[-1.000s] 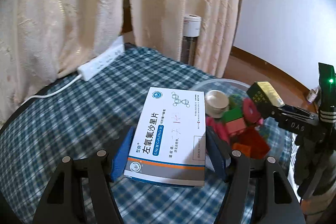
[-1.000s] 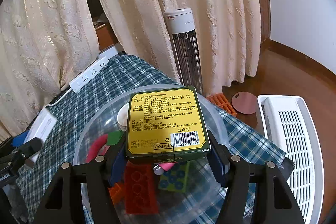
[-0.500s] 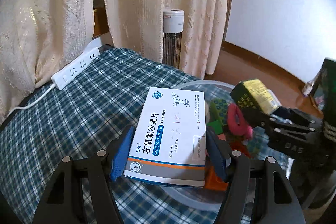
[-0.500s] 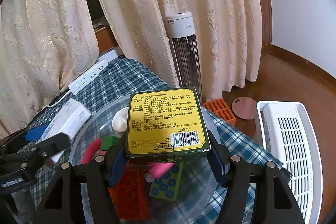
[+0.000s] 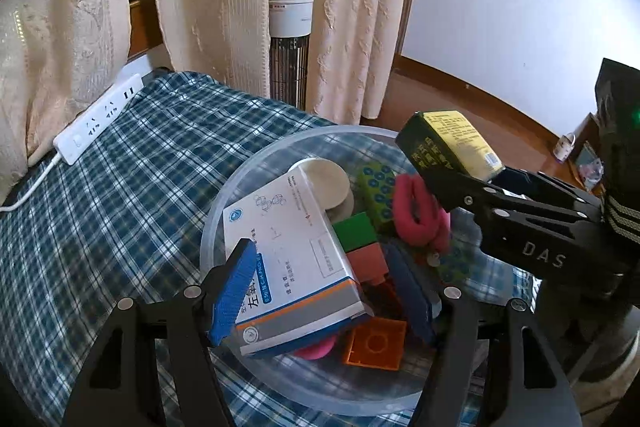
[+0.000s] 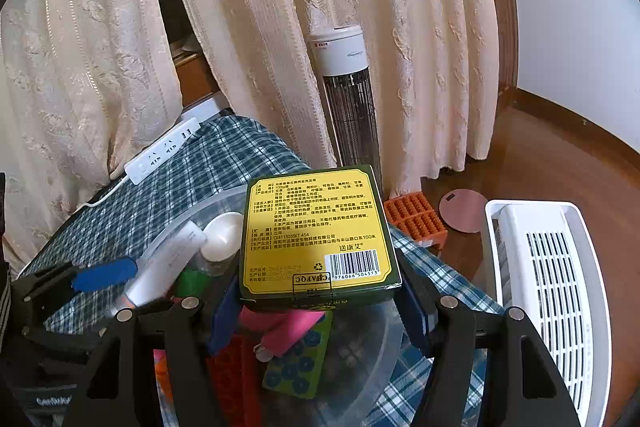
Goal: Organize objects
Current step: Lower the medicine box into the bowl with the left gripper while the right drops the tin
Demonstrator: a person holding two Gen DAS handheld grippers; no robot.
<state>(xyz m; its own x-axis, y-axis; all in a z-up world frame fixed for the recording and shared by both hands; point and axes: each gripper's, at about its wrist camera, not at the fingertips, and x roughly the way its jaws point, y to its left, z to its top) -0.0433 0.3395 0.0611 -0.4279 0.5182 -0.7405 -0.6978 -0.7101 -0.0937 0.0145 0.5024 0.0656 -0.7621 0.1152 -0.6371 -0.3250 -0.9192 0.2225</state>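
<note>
Checked cloth covers the table (image 5: 120, 187). My left gripper (image 5: 320, 287) stands spread; the white medicine box (image 5: 288, 259) lies loose in the clear bowl (image 5: 216, 227). My right gripper (image 6: 316, 307) pinches the yellow box (image 6: 316, 227) above it. Risk: the white box, tilted on blocks, could slide out.

Black tongs (image 5: 324, 291), blue ribbed pads (image 5: 234, 291), silver screws, "DAS" marking.

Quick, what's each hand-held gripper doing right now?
Left hand-held gripper: open, white medicine box loose between its pads.
Right hand-held gripper: shut on yellow box.
</note>
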